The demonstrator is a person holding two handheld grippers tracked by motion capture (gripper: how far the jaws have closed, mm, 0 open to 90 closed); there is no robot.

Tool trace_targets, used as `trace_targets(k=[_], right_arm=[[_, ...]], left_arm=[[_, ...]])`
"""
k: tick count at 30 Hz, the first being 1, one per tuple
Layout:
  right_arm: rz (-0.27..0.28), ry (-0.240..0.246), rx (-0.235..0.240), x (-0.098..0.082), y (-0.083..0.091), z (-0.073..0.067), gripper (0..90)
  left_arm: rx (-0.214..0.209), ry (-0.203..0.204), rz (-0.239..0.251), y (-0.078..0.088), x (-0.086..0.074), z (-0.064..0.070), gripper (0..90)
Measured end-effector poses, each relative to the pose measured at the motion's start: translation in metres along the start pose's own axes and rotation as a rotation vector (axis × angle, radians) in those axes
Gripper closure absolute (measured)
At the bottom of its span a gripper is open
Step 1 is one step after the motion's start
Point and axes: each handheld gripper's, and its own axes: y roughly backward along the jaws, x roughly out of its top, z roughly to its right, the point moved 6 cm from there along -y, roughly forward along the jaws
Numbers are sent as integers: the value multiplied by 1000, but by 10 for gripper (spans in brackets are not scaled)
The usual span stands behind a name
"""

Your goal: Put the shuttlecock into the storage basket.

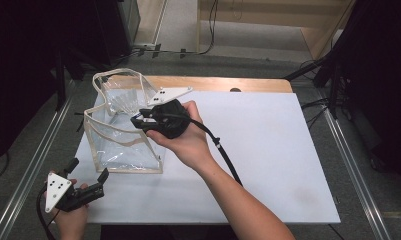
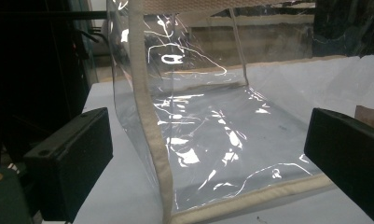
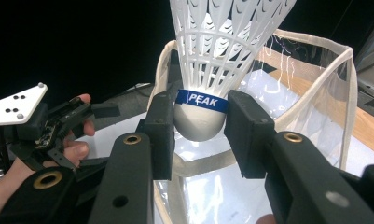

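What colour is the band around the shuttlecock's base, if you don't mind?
Blue, with white "PEAK" lettering; the band shows best in the right gripper view.

Shuttlecock (image 3: 222, 60) feather tips cut off by top edge; clear bag (image 2: 198, 140) top cropped in left gripper view.

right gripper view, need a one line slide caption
Right gripper clamps a white shuttlecock by its cork above the open clear bag.

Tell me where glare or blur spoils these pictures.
Left gripper view: bright streaks of glare on the clear bag. Right gripper view: black background, shuttlecock sharp, right hand-held gripper slightly soft up close. High view: evenly lit table, dark edges.
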Motion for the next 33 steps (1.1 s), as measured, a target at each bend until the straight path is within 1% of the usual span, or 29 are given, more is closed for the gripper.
trace_targets(k=[2, 7, 9, 12, 16, 18, 20, 24, 28, 29, 30, 31, 33], right_arm=[[4, -5, 5, 0, 0, 1, 587], [15, -27, 30, 1, 1, 2, 411], [23, -38, 27, 2, 3, 3, 357], [34, -37, 17, 2, 5, 4, 265], [49, -32, 29, 2, 9, 4, 158], [54, -27, 32, 0, 11, 5, 147], [55, -22, 24, -1, 12, 6, 105], [61, 0, 11, -6, 17, 7, 94], [65, 6, -13, -10, 21, 10, 92], [68, 5, -16, -11, 22, 11, 82], [70, 7, -18, -12, 23, 12, 53], [70, 8, -17, -14, 25, 13, 0], [80, 10, -13, -16, 28, 14, 0]], left_arm=[[-1, 0, -1, 0, 0, 0, 17], [0, 2, 1, 0, 0, 0, 17], [0, 2, 1, 0, 0, 0, 16], [0, 2, 1, 0, 0, 0, 16], [0, 2, 1, 0, 0, 0, 17], [0, 2, 1, 0, 0, 0, 16], [0, 2, 1, 0, 0, 0, 17], [0, 0, 1, 0, 0, 0, 17], [0, 0, 0, 0, 0, 0, 16], [0, 0, 0, 0, 0, 0, 16], [0, 0, 1, 0, 0, 0, 17], [0, 0, 0, 0, 0, 0, 16], [0, 1, 1, 0, 0, 0, 16]])
